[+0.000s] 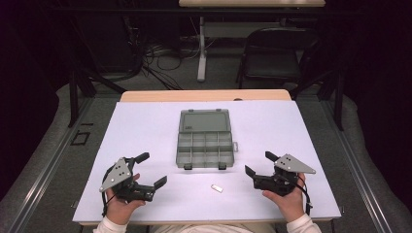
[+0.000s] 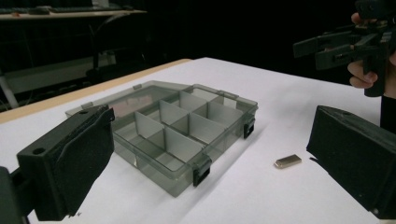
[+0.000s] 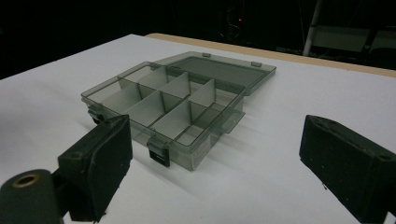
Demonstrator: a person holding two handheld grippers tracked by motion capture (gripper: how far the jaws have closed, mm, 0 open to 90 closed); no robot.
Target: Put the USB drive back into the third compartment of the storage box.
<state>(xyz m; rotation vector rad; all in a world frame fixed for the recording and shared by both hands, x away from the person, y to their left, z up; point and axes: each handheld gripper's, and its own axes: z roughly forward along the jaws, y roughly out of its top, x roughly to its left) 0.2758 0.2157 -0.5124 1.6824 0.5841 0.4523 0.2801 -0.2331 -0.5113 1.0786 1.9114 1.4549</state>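
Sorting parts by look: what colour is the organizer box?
Translucent smoky grey organizer box with black latches, clearest in the left gripper view.

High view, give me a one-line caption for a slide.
Two open hand-held grippers, left and right, flank a small silvery metal block before an open grey translucent plastic compartment box on a white table.

text: none you can read | labels: none on the organizer box (image 1: 204, 138) | brands: none legible | numbers: none | signs: none on your table (image 1: 145, 126)
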